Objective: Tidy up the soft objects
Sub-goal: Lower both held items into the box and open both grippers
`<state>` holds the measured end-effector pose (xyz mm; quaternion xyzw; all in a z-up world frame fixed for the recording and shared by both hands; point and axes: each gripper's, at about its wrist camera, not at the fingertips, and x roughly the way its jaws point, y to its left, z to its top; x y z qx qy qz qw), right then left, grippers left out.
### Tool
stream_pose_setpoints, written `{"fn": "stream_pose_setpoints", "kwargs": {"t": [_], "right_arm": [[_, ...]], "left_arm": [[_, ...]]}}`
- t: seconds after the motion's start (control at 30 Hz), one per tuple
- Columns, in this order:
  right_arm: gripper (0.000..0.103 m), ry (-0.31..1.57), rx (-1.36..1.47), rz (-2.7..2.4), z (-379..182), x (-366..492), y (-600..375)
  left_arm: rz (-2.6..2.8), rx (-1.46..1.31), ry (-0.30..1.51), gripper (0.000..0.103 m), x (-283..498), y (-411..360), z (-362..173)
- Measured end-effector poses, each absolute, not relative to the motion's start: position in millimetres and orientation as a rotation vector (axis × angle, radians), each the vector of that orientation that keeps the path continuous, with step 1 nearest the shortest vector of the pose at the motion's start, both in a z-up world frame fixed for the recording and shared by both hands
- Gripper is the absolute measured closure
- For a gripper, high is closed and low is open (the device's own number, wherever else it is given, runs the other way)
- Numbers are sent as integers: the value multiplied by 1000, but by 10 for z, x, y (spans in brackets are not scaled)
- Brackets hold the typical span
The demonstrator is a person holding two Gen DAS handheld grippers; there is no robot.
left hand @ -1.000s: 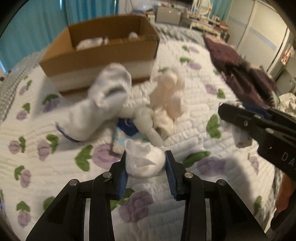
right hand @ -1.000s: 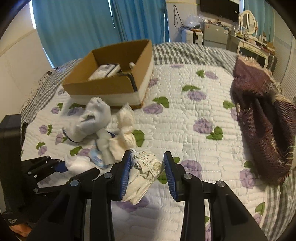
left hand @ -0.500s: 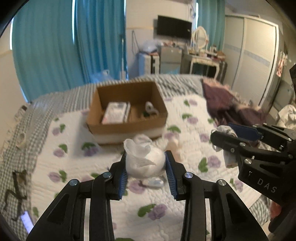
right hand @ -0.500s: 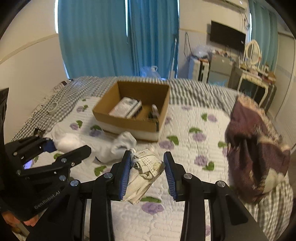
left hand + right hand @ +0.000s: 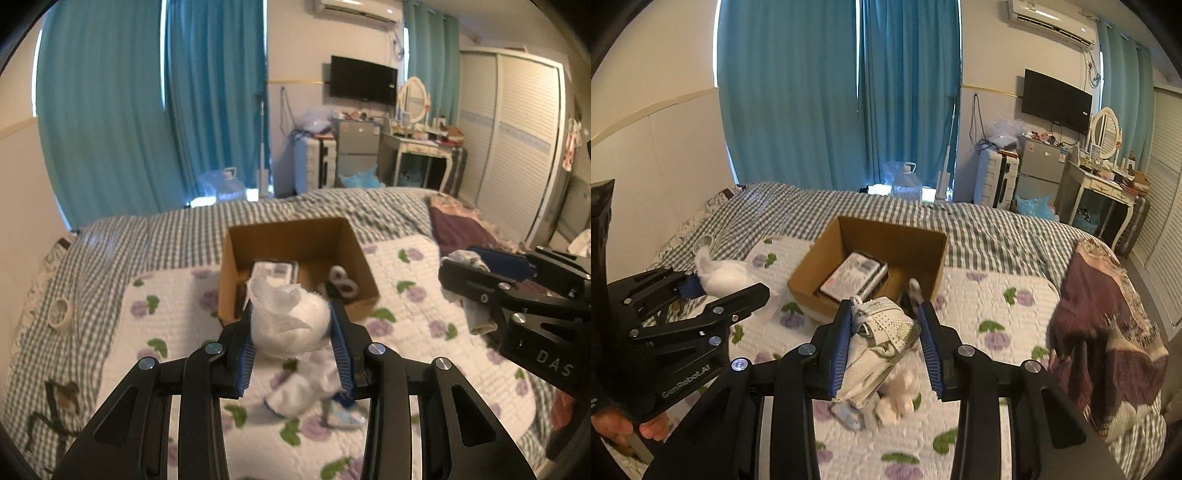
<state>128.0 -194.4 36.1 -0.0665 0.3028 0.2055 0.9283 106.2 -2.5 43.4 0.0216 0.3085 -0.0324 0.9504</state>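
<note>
Both tongs are gripping: my left gripper [image 5: 293, 341] is squeezing one white balled sock [image 5: 290, 325], its loose cuff pointing up, while my right gripper [image 5: 884, 341] is clamping one patterned cream sock [image 5: 875, 350] hanging long-axis downward. I am holding both above the quilt [image 5: 993, 302], near the single cardboard box [image 5: 897, 236]; two socks [image 5: 295, 395] are lying blurred below.

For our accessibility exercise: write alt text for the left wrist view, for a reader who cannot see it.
The left tool grips a white balled-up sock above a floral quilt, with an open cardboard box beyond it. At right, the right tool holds a pale cloth item; more socks lie on the quilt below.
</note>
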Motion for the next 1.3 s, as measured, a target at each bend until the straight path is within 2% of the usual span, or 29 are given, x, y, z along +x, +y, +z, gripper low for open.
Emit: {"fn": "stream_pose_setpoints", "kwargs": {"t": [0.3, 0.6, 0.8, 0.9, 0.93, 0.97, 1.0, 1.03, 1.07, 1.3], "right_arm": [[68, 633, -129, 421, 169, 2156, -1759], [68, 727, -50, 414, -377, 3161, -1657], [68, 762, -27, 409, -614, 3535, -1578], [66, 764, 12, 411, -656, 3612, -1570], [63, 763, 15, 408, -654, 3626, -1561], [60, 765, 15, 402, -653, 3629, -1561], [51, 765, 13, 396, -645, 3626, -1567], [41, 758, 13, 385, -626, 3616, -1576], [39, 748, 18, 375, -596, 3589, -1601], [33, 676, 22, 340, -68, 3227, -1830]], "left_arm": [[-51, 59, 652, 67, 1892, 118, 216], [-72, 85, 702, 67, 2636, 124, -269], [-88, 91, 718, 66, 2901, 176, -496], [-75, 101, 712, 61, 2949, 201, -546], [-79, 95, 721, 48, 2954, 215, -558], [-77, 89, 724, 41, 2960, 220, -557], [-69, 84, 718, 30, 2949, 233, -544], [-63, 79, 708, 28, 2933, 243, -522], [-64, 76, 693, 28, 2889, 251, -468], [-29, 127, 612, 28, 2495, 238, 82]]}}
